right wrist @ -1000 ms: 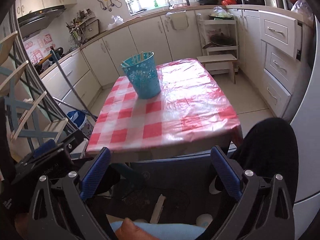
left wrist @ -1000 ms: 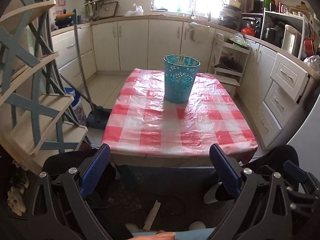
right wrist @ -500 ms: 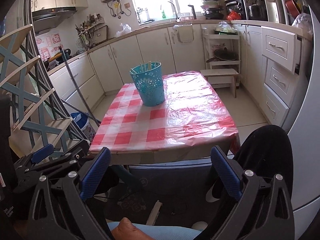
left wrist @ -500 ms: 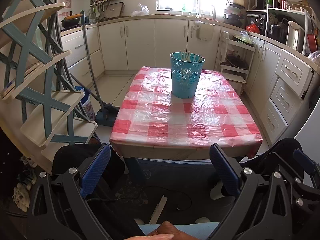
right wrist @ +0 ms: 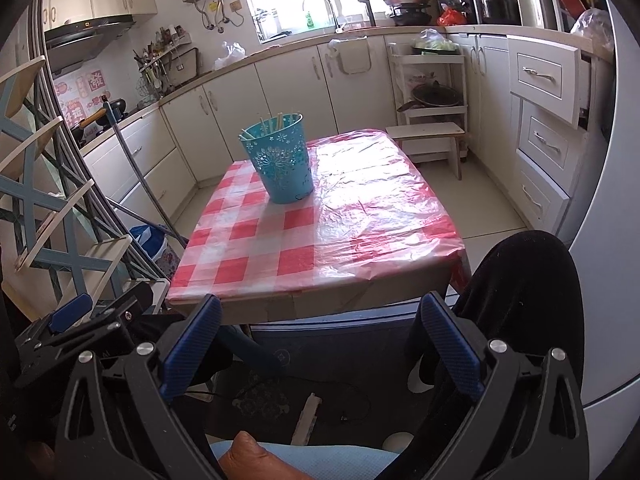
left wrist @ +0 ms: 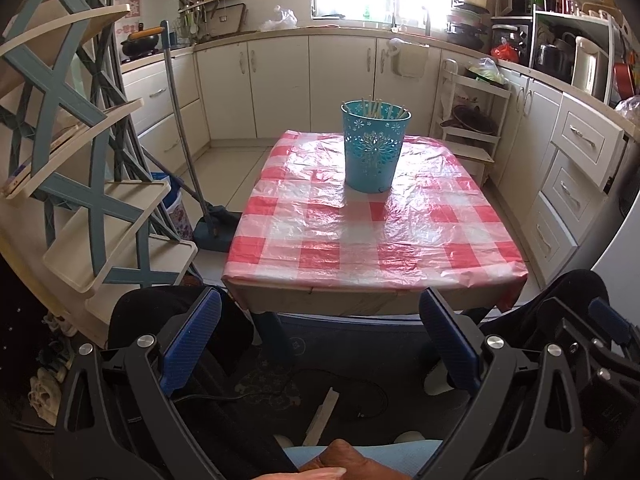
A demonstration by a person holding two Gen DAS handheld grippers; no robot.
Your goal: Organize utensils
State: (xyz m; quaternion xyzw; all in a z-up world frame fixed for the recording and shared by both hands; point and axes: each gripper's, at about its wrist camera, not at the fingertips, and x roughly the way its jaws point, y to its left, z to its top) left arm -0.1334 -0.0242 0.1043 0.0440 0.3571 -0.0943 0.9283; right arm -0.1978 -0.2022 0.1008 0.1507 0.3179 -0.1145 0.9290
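Both grippers are held low, short of the near edge of the table [left wrist: 360, 300], w/ nothing between the fingers. Left gripper [left wrist: 320, 340]: jaws wide apart, blue pads [left wrist: 192, 340] at approx. 7 and 5 o'clock of the left wrist view, empty. Right gripper [right wrist: 318, 344]: same, jaws spread wide, empty; in the right wrist view the left gripper's body shows at 8 o'clock, beside it. Table is covered w/ a red-and-white checked plastic tablecloth [left wrist: 372, 232], glossy and wrinkled. On it stands a teal perforated utensil holder [left wrist: 374, 146], upright, toward the far half of the table, at approx. 12 o'clock in the left view; in the right view it sits at 11 o'clock [right wrist: 278, 158]. Pale chopsticks [left wrist: 376, 108] stick up inside it, tips just above the rim; exact count can't be told. The holder is well apart from both grippers. A broom [left wrist: 188, 152] leans at 9 o'clock by the table's left side, next to a blue-and-cream shelf rack [left wrist: 80, 160]. White cabinets [left wrist: 280, 84] run along the back at 12 o'clock; a white drawer unit [right wrist: 548, 120] is at 2 o'clock in the right view.
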